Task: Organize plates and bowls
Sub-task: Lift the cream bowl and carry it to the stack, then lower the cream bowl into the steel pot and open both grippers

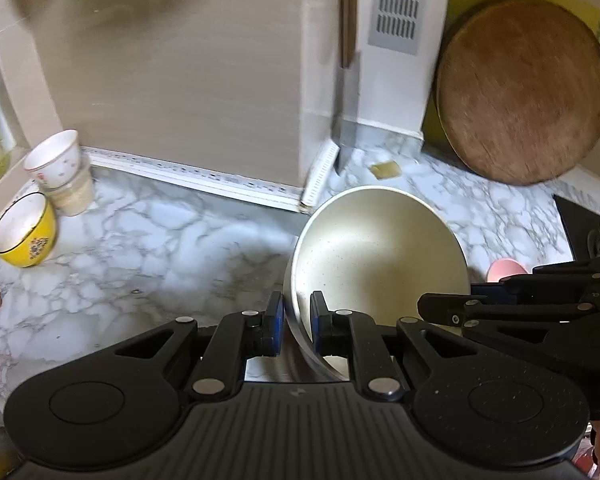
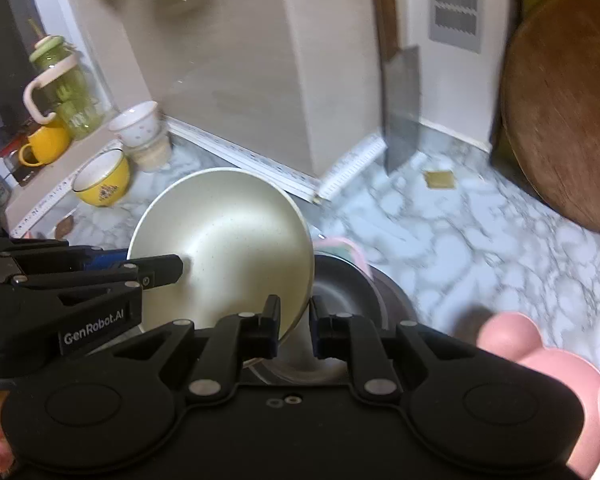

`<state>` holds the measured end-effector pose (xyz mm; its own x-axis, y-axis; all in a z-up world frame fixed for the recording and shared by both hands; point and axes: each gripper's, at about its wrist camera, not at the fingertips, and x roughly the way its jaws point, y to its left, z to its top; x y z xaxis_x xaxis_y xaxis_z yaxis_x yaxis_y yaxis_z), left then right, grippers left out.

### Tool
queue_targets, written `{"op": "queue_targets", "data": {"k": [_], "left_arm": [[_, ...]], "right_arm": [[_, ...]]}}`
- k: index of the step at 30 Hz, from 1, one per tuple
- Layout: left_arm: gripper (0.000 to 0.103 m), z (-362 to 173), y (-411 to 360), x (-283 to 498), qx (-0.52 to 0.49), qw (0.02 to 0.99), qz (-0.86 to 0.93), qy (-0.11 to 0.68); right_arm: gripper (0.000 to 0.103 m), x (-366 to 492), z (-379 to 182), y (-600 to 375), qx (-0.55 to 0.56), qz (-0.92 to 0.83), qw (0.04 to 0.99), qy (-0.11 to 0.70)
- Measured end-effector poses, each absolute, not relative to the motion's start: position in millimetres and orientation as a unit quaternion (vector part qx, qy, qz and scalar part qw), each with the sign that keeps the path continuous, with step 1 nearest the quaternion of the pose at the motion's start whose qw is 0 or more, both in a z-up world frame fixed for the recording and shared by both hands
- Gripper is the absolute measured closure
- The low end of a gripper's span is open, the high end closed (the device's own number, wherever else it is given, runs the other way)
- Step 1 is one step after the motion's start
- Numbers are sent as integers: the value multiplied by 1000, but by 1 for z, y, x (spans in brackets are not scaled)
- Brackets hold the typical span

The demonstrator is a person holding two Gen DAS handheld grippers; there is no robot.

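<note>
We see a cream speckled ceramic bowl (image 1: 376, 248) over the white marble counter veined in grey (image 1: 140, 240) — beside a yellow bowl with a floral motif (image 1: 26, 230) and a brown round wooden board (image 1: 520, 92).

Ahead of my left hand-held gripper (image 1: 296, 322), from ten to twelve o'clock, the marble tabletop (image 1: 160, 248) lies bare. A yellow bowl (image 1: 24, 232) and stacked cups (image 1: 62, 172) crowd nine o'clock. A leaning cleaver (image 1: 346, 120) and round wooden board (image 1: 524, 92) block one to two o'clock.
</note>
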<state>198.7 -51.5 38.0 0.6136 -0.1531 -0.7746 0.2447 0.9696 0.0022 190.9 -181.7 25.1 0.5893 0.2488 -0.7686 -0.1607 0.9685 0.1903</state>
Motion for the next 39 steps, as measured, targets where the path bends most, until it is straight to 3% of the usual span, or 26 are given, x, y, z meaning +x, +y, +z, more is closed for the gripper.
{"op": "queue_targets", "data": {"k": [20, 39], "left_arm": [[90, -11, -92, 218, 73, 869, -71, 484], [90, -19, -87, 223, 51, 863, -76, 498]], "right_arm": [[87, 212, -25, -222, 70, 126, 857, 494], [86, 220, -36, -227, 77, 127, 849, 507]]}}
